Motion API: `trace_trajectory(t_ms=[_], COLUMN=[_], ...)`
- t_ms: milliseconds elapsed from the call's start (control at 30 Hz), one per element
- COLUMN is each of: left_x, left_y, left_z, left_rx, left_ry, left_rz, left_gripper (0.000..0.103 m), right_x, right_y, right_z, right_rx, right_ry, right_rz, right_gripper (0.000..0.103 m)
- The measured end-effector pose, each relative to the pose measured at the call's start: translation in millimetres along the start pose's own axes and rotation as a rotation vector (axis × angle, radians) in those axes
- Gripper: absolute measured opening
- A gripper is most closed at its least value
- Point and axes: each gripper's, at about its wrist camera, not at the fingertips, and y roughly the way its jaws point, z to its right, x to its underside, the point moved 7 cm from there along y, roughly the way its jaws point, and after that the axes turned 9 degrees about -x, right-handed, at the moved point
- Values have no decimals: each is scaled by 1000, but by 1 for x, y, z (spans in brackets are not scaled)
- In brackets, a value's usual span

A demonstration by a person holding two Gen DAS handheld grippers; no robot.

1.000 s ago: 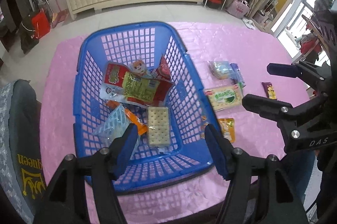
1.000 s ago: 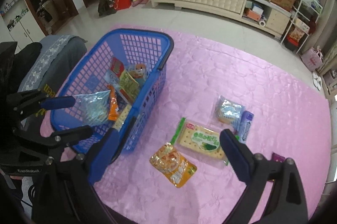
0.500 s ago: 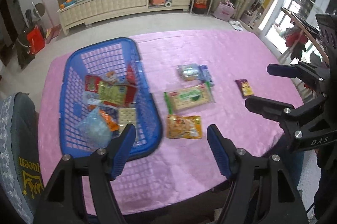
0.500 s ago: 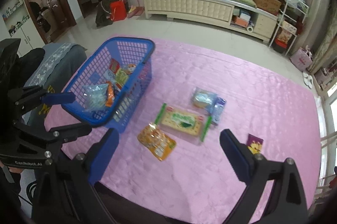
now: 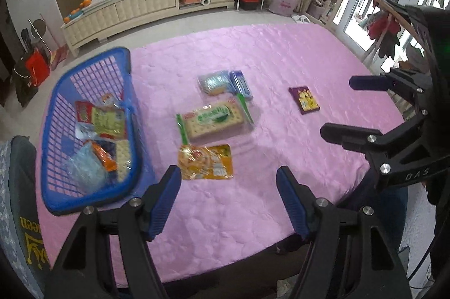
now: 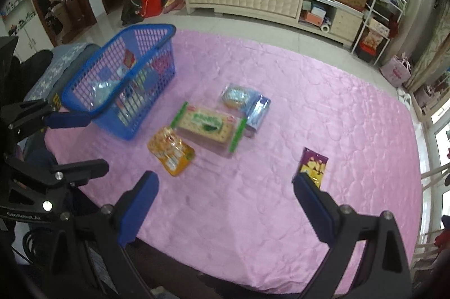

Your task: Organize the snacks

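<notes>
Here, orange snack packet (image 5: 206,162) just beyond open left gripper (image 5: 228,197), untouched

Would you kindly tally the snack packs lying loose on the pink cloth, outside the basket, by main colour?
Orange-yellow pouch: 1
Green-edged cracker pack: 1
Clear pack with pale contents: 1
Blue pack: 1
Purple packet: 1
Total: 5

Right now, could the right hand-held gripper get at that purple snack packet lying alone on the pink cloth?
Probably yes. The purple packet lies flat and apart from the other snacks, just beyond the right hand-held gripper, whose jaws stand open and empty. Nothing lies between them on the pink cloth.
</notes>
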Motion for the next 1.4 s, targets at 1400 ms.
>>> trace_trajectory(t_ms=[1400], left_x=[31], left_y=[126], left_z=[-6], left_rx=[-86], left_ry=[-238], left_rz=[-158], left_gripper=[68], right_x=[-29], right_y=[195], right_z=[-16], right_rx=[-252], right_ry=[-770], right_rz=[-280], right_gripper=[75])
